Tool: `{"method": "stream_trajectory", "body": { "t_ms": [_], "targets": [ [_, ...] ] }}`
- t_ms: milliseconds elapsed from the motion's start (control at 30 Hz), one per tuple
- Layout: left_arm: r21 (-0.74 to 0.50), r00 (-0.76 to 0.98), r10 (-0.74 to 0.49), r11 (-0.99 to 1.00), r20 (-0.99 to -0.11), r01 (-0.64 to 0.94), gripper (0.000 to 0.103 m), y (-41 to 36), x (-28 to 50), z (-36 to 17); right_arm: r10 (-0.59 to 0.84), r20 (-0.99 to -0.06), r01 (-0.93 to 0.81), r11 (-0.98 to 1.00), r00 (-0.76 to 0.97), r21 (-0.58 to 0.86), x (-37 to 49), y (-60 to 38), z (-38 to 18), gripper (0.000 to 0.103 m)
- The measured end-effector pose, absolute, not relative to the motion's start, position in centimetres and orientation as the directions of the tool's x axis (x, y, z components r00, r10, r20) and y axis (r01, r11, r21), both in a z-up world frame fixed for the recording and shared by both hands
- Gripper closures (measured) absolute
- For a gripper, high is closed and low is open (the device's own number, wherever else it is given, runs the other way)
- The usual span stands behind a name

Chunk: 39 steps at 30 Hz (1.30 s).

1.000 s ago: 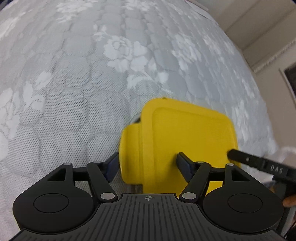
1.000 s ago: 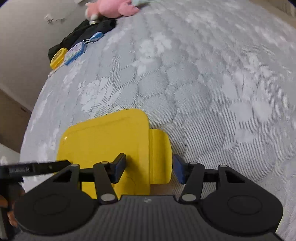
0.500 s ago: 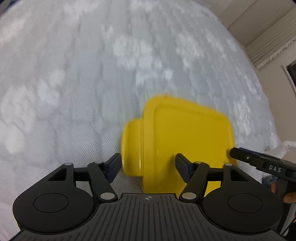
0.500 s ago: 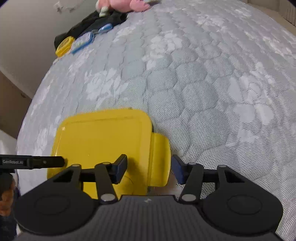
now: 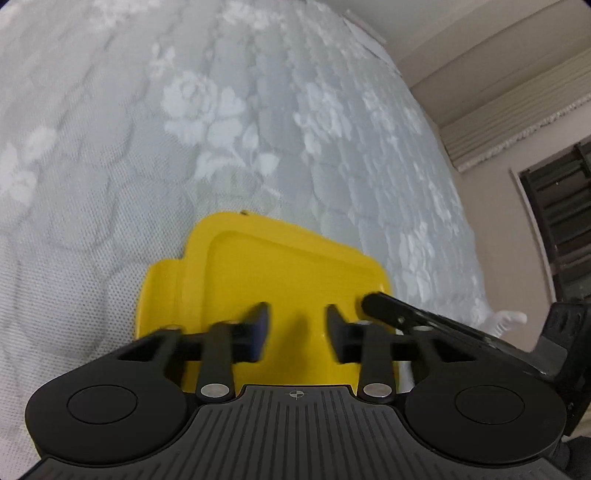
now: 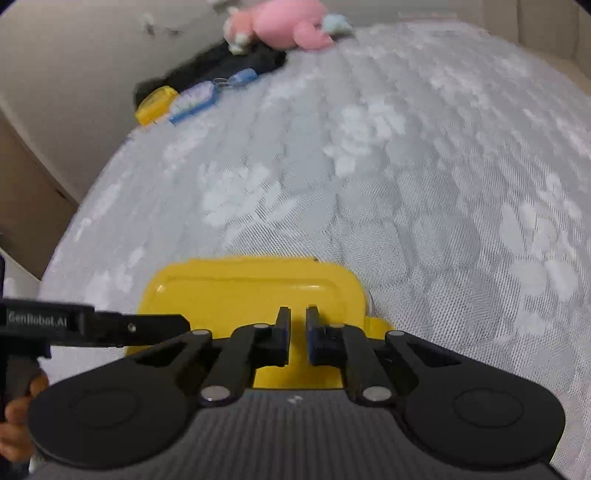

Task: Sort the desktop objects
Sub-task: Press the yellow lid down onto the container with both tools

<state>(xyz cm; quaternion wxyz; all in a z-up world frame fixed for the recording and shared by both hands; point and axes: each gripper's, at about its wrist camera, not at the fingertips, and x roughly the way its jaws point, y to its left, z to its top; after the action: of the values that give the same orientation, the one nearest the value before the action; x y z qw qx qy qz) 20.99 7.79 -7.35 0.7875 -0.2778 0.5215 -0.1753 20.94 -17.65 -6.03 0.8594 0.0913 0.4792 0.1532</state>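
Two grippers at a yellow box (image 5: 280, 280) on a grey flowered bed (image 5: 184, 129).
Left gripper (image 5: 297, 334) jaws are closing over the lid, grip unclear; right gripper (image 6: 297, 334) jaws are nearly pressed together, hiding the box's near edge, lower centre.

Under and all around the left gripper (image 5: 297, 314): grey-white quilted bedspread (image 5: 221, 110) patterned with pale roses. Off to its right, beige wall (image 5: 498, 221), fringed curtain hem (image 5: 517, 125), dark slats (image 5: 561, 206). Far ahead and left of the right gripper (image 6: 297, 317), pink plush toy (image 6: 284, 22) lying against black fabric (image 6: 221, 66).
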Motion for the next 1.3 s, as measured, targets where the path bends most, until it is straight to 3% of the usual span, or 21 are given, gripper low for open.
{"method": "stream_trajectory", "body": {
  "t_ms": [33,167,233,333,400,533,633,867,933,1033,1167,1300],
  "targets": [
    [-0.63,0.39,-0.571,0.776,-0.722,-0.03,0.075,8.0,21.2,-7.6,0.357,-0.796,-0.171,0.934,0.489,0.314,21.1,-17.5,-6.1,0.096],
    [-0.626,0.393,-0.556,0.777,-0.733,-0.067,0.101,8.8,21.1,-8.5,0.394,-0.798,-0.132,0.917,0.456,0.377,21.9,-17.0,-6.4,0.096],
    [-0.624,0.404,-0.553,0.78,-0.729,-0.057,0.101,8.8,21.1,-8.5,0.409,-0.793,-0.142,0.91,0.452,0.389,21.9,-16.5,-6.6,0.096],
    [-0.555,0.423,-0.502,0.832,-0.754,-0.004,0.099,7.7,20.5,-7.4,0.436,-0.784,-0.159,0.898,0.443,0.41,21.5,-16.1,-6.7,0.096],
    [-0.485,0.437,-0.454,0.873,-0.776,0.044,0.086,6.7,19.6,-6.4,0.454,-0.779,-0.154,0.888,0.432,0.433,21.1,-16.1,-6.6,0.096],
    [-0.337,0.48,-0.341,0.937,-0.808,0.098,0.076,5.1,17.0,-4.3,0.439,-0.782,-0.146,0.896,0.442,0.42,20.5,-16.5,-6.5,0.095],
    [-0.291,0.51,-0.305,0.95,-0.804,0.11,0.063,4.7,15.9,-3.1,0.406,-0.787,-0.147,0.912,0.464,0.384,19.7,-16.4,-6.0,0.083],
    [-0.302,0.506,-0.322,0.945,-0.8,0.124,0.063,4.0,16.3,-3.3,0.4,-0.76,-0.17,0.915,0.512,0.367,19.3,-16.5,-5.0,0.082],
    [-0.315,0.497,-0.324,0.943,-0.805,0.104,0.065,4.3,17.0,-4.1,0.39,-0.76,-0.155,0.918,0.52,0.365,19.7,-16.6,-5.1,0.075],
    [-0.348,0.497,-0.328,0.936,-0.804,0.055,0.072,5.2,18.3,-5.2,0.365,-0.774,-0.143,0.928,0.516,0.343,20.2,-16.4,-5.6,0.077],
    [-0.334,0.52,-0.317,0.94,-0.793,0.063,0.073,5.3,19.1,-5.5,0.342,-0.787,-0.173,0.94,0.514,0.295,20.3,-15.5,-5.8,0.075],
    [-0.439,0.502,-0.393,0.898,-0.77,0.03,0.074,6.7,19.4,-6.1,0.34,-0.784,-0.183,0.94,0.519,0.287,20.1,-15.4,-6.0,0.074]
  ]
}}
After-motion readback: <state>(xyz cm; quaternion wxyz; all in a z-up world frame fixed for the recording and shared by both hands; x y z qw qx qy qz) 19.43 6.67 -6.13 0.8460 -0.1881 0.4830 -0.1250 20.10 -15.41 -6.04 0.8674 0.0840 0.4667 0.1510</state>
